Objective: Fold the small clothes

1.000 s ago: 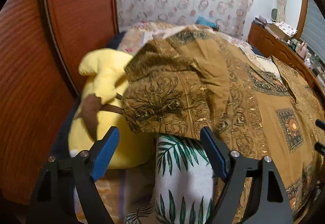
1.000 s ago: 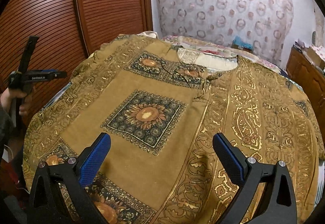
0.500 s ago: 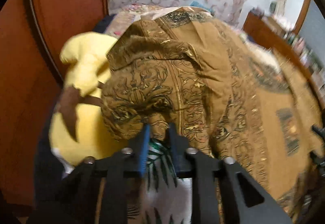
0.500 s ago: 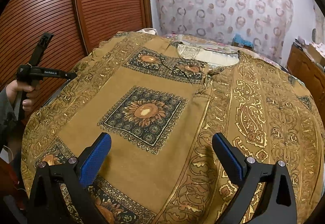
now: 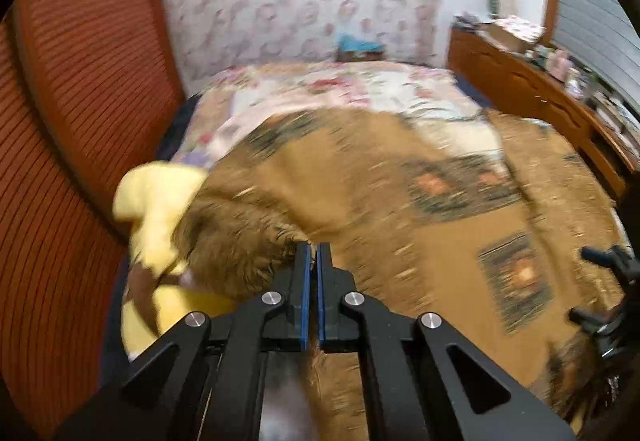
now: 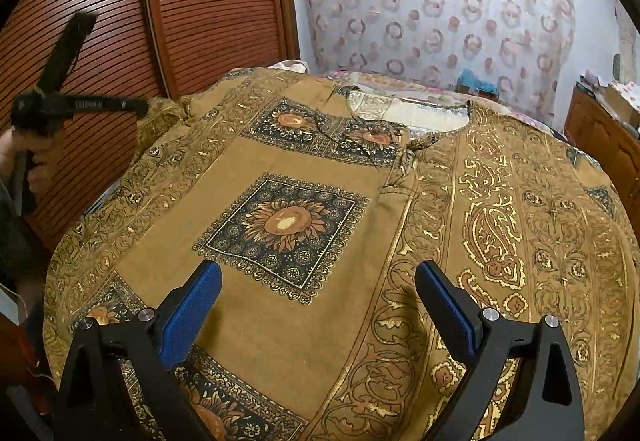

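Note:
A brown shirt with gold scrollwork and sunflower squares [image 6: 320,177] lies spread over the bed, neckline at the far side. My left gripper [image 5: 313,247] is shut on the shirt's left sleeve edge [image 5: 248,241] and holds it lifted; that view is motion-blurred. The left gripper also shows in the right wrist view [image 6: 140,107], at the shirt's far left corner. My right gripper [image 6: 318,283] is open and empty, hovering just above the shirt's lower front. The right gripper shows at the right edge of the left wrist view [image 5: 612,281].
A yellow plush toy [image 5: 160,209] lies at the bed's left side beside the brown slatted wardrobe doors [image 6: 200,1]. A floral bedsheet [image 5: 340,89] covers the far bed. A wooden dresser [image 5: 532,89] with clutter stands right. A patterned curtain [image 6: 440,1] hangs behind.
My left gripper closed on the shirt's sleeve edge and has pulled it up and over toward the shirt's middle. The right gripper stayed open and almost still.

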Demonstrator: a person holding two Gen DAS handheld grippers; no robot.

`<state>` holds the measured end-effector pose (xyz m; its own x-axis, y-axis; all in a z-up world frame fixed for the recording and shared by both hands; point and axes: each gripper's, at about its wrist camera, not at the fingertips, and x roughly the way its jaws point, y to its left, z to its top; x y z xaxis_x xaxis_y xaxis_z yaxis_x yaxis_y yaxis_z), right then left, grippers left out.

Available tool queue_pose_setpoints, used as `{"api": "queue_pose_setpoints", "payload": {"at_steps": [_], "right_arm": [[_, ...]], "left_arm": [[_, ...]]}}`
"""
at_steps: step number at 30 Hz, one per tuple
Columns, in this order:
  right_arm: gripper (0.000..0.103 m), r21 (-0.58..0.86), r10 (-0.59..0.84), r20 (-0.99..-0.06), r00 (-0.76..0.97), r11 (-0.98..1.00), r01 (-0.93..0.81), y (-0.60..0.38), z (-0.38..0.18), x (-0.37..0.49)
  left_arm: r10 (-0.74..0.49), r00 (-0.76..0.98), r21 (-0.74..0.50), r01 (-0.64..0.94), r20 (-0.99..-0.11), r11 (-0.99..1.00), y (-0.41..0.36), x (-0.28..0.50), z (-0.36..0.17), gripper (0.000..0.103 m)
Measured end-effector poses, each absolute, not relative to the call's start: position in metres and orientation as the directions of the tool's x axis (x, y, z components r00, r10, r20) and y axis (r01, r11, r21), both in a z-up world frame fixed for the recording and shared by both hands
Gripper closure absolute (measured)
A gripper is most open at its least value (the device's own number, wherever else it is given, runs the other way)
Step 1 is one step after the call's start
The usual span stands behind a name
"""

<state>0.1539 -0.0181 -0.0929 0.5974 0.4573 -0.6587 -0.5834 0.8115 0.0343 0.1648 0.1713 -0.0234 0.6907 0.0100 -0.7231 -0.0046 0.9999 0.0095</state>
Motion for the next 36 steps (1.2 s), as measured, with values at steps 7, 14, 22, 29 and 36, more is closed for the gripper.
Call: {"api": "queue_pose_setpoints", "payload": {"at_steps": [7, 14, 22, 29, 36], "right_arm": [[0.006, 0.041, 0.460, -0.656, 0.598, 0.813, -0.581, -0.021, -0.094, 0.154], [0.006, 0.045, 0.464, -0.656, 0.595, 0.811, -0.584, -0.022, -0.095, 0.154], [0.006, 0.046, 0.464, -0.659, 0.592, 0.810, -0.585, -0.020, -0.096, 0.156], [0.006, 0.055, 0.476, -0.660, 0.581, 0.802, -0.594, -0.020, -0.098, 0.158], [0.006, 0.057, 0.475, -0.660, 0.582, 0.804, -0.592, -0.023, -0.100, 0.159]], "left_arm": [[-0.113, 0.705, -0.007, 0.151, -0.700, 0.989, 0.102, 0.166, -0.004, 0.099], [-0.139, 0.729, -0.023, 0.168, -0.670, 0.986, 0.113, 0.142, 0.001, 0.053], [-0.053, 0.705, -0.036, 0.038, -0.707, 0.999, 0.159, 0.159, -0.033, 0.035], [-0.081, 0.656, -0.141, -0.039, -0.750, 0.989, 0.183, 0.189, -0.075, 0.035], [-0.160, 0.647, -0.227, -0.021, -0.745, 0.974, 0.176, 0.198, -0.081, 0.064]]}}
